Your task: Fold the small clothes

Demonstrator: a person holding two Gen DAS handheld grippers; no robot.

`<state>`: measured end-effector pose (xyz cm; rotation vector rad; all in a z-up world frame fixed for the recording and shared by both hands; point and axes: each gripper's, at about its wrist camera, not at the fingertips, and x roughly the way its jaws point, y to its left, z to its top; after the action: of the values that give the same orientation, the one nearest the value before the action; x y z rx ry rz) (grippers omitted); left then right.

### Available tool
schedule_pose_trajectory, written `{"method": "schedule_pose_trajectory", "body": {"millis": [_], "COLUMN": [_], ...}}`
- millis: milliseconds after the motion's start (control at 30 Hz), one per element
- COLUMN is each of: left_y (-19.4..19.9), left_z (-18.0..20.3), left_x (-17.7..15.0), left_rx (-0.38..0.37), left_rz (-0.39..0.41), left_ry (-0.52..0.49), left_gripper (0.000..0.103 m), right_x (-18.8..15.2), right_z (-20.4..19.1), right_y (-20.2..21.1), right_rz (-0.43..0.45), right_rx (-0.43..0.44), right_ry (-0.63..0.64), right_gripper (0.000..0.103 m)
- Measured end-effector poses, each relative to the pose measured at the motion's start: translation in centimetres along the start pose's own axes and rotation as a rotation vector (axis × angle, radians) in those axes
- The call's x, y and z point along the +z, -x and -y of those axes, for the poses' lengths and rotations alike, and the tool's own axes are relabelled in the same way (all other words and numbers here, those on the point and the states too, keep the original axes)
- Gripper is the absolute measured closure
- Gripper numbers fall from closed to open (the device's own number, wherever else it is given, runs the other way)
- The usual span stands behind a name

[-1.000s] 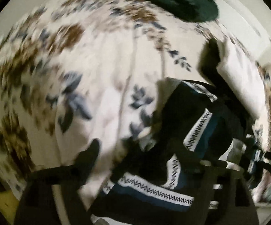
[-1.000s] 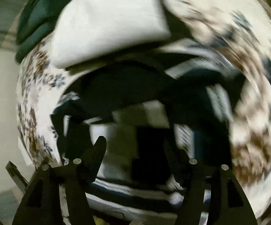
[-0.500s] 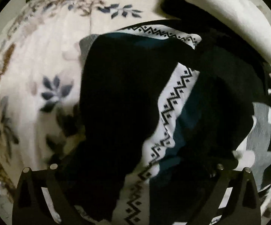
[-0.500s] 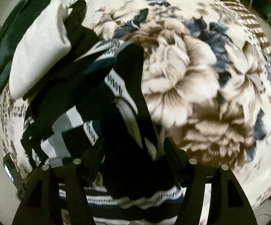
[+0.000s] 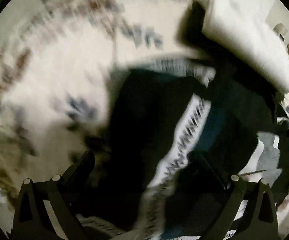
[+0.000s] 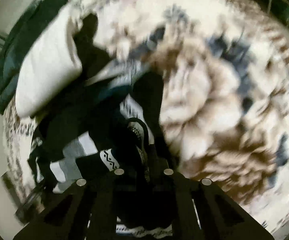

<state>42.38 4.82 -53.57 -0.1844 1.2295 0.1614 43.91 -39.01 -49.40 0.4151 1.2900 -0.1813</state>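
Now, blanket: a pale floral cover is lying under everything; both views are smearing with motion blur.
Garment: a dark piece with white zigzag bands is lying crumpled on the blanket, filling the lower middle and right of the left wrist view.
Garment edges: in the left wrist view its left edge is running down the middle, with bare blanket beyond it; a blurred pale hem is curving along its top.
Band: one white zigzag strip is running diagonally across the dark cloth towards the bottom of the view.
Left hand-held gripper: its jaws are standing wide apart, having just been opening further; they are hanging over the garment with nothing pinched.
Right hand-held gripper: its jaws have just been closing and are now pressing together on a raised fold of the garment.
White cloth: a pale folded piece is lying past the garment's far edge, touching or overlapping it.
Green cloth: a dark green piece is lying just behind the white one, at the blanket's edge.
Open room: in the right wrist view, bare blanket is spreading wide to the right of the garment, out to a striped border; in the left wrist view, the clear stretch is lying to the left.
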Motion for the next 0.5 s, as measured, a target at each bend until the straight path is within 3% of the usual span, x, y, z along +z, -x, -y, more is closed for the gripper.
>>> {"method": "schedule_pose_trajectory", "body": {"millis": [67,133,267,367,500], "left_y": [1.3,1.6,2.9,4.5,6.0], "left_z": [0.0,0.4,3.5,5.8,9.1], "left_x": [0.0,-0.1,-2.5,-4.7,-8.2], "left_rx": [0.073,0.084,0.083,0.071,0.035], "left_rz": [0.018,0.008,-0.002,-0.027,-0.080], "left_ry": [-0.006,0.008,-0.067,-0.128,-0.170], "left_gripper": [0.000,0.000,0.000,0.000,0.000], "right_x": [0.2,0.3,0.3,-0.4,-2.3], "right_z": [-0.3,-0.1,0.4,2.0,5.6], "right_y": [-1.3,-2.3,0.2,3.3,5.8], "right_rz": [-0.075,-0.156,-0.153,-0.144,-0.133], "right_rx": [-0.020,-0.028,-0.025,0.001,0.042], "right_ry": [0.038,0.039,0.055,0.023,-0.018], "right_gripper": [0.093,0.090,0.050,0.034,0.026]}}
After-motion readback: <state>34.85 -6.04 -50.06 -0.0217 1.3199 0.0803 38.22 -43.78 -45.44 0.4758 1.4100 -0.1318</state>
